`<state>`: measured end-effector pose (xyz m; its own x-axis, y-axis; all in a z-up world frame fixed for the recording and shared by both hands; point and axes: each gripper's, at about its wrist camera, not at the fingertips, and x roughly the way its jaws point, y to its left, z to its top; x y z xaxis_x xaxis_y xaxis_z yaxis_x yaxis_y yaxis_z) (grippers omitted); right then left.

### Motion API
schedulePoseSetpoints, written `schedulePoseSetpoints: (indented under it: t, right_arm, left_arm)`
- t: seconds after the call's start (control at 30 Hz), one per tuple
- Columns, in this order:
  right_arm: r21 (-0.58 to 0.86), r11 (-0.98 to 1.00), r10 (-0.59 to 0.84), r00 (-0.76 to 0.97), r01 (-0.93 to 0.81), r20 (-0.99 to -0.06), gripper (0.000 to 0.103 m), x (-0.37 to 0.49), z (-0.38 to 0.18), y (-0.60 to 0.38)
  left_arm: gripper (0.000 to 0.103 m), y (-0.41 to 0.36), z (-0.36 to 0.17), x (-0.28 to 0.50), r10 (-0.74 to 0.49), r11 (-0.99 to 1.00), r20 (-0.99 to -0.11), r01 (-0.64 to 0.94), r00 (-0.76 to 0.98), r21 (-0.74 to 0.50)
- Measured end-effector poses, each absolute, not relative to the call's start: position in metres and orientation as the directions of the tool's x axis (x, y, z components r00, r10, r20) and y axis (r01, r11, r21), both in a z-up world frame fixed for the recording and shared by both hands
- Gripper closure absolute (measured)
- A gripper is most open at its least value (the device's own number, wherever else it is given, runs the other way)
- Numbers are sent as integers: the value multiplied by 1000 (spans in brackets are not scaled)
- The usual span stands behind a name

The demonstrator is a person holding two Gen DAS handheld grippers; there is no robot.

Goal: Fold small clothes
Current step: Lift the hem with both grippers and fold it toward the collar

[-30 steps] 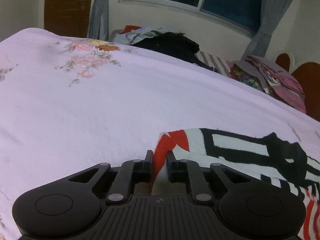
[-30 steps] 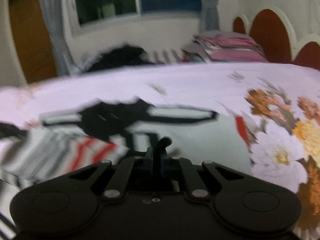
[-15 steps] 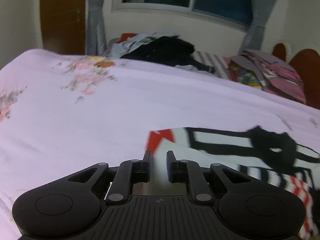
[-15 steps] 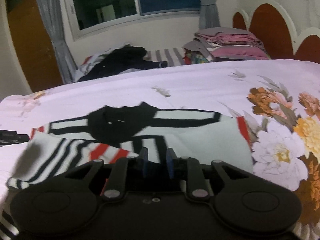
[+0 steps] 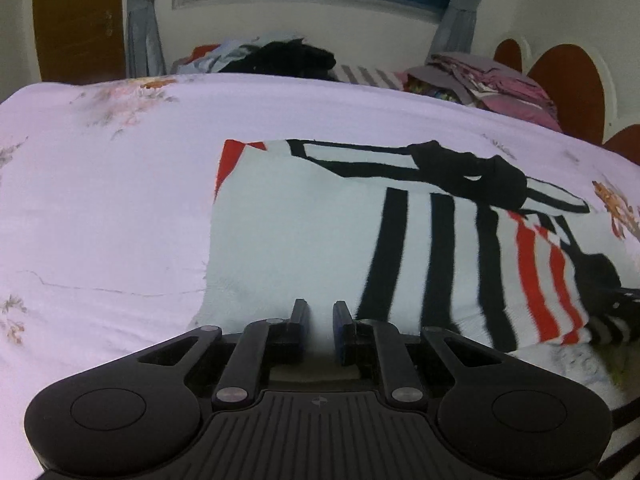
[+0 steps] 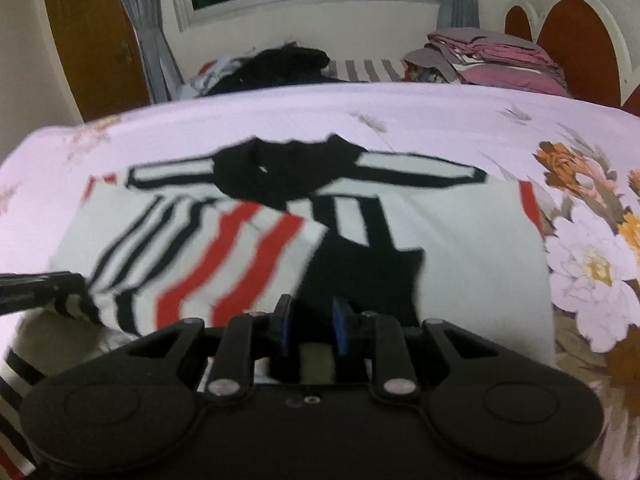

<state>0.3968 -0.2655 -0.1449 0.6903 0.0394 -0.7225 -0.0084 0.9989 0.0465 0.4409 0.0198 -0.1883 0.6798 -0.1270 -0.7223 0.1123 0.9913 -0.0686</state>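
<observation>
Striped garment (image 5: 304,240) is lying flat on the floral bedsheet (image 5: 104,216), near the middle of the bed, black collar (image 6: 280,176) pointing toward the window side. One sleeve is lying folded across the body, its red and black stripes running at a slant over the white panel, which suggests a side fold is already in place.

Left gripper (image 5: 319,314) is hovering low over the garment's near white edge. Its jaws are standing slightly apart with only bare white cloth showing through the gap; nothing is pinched. Right gripper (image 6: 309,314) is sitting over the near hem by the black patch, jaws likewise parted and holding nothing. The right view is smeared with motion blur, so exact contact with the cloth is hard to judge.

Both tools are lining up along the near edge, probably so the hem can be taken at two spots and carried up toward the collar for the next fold.

Pile of loose dark clothes (image 5: 292,56) is waiting at the far edge. Folded stack (image 6: 500,60) is sitting beside the headboard (image 6: 576,36), kept apart from the unfolded heap.
</observation>
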Motion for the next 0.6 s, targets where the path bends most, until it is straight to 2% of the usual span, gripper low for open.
schedulePoseSetpoints:
  t: [0.13,0.3,0.33,0.6]
  right_arm:
    - [7,1000,-2,692,10,-722,86,395,-150,-282]
    - [67,997,24,687,37,-726,83,391,-141,-287]
    - [83,996,42,693,27,-720,79,387,-137,-286]
    - [125,988,152,692,-90,-706,79,363,-124,-256]
  left_arm:
    - [90,22,-188,441,-127,992,-723,104,679,-76]
    - [89,9,-176,435,-93,995,-730,81,677,-53]
    - [89,6,-171,431,-106,994,-726,90,680,-61]
    - [89,-30,-155,398,-199,979,-726,170,658,-113]
